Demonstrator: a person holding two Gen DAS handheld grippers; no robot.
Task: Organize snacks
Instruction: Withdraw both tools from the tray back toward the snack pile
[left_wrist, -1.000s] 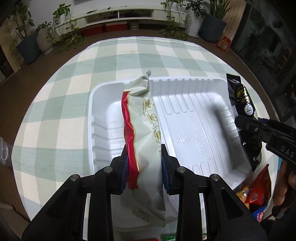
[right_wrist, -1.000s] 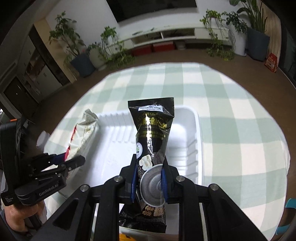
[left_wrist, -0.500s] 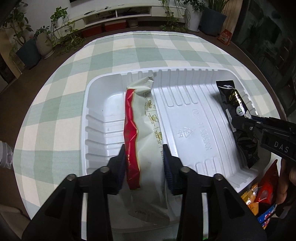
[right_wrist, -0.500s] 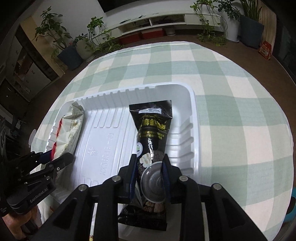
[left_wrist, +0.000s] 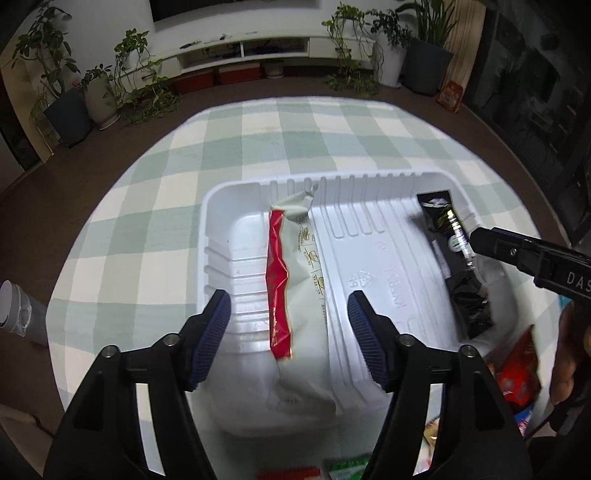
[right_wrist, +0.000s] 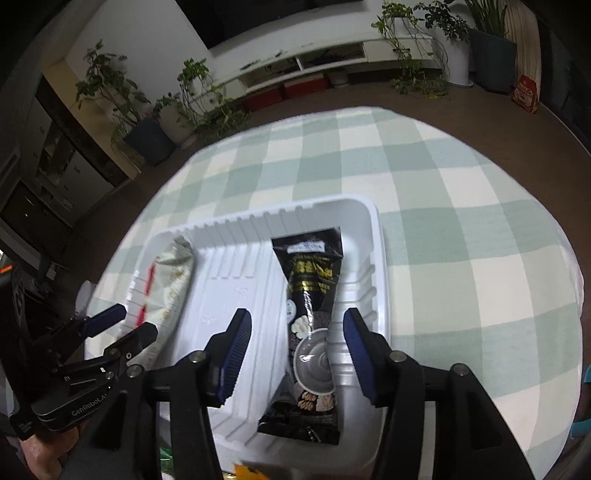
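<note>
Both grippers' fingers (left_wrist: 216, 325) opening, clear of snacks; "GenRobot.AI" on left gripper (right_wrist: 110, 332).

Two snack packets (left_wrist: 295, 295) flat in tray (left_wrist: 388, 266)

black gripper (left_wrist: 288, 325) (blue ribbed pads)

Both hand-held tongs tilt steeply downward side by side, the left tongs (left_wrist: 288, 325) and right tongs (right_wrist: 297, 341) each opening, blue pads pressing on nothing.
</note>
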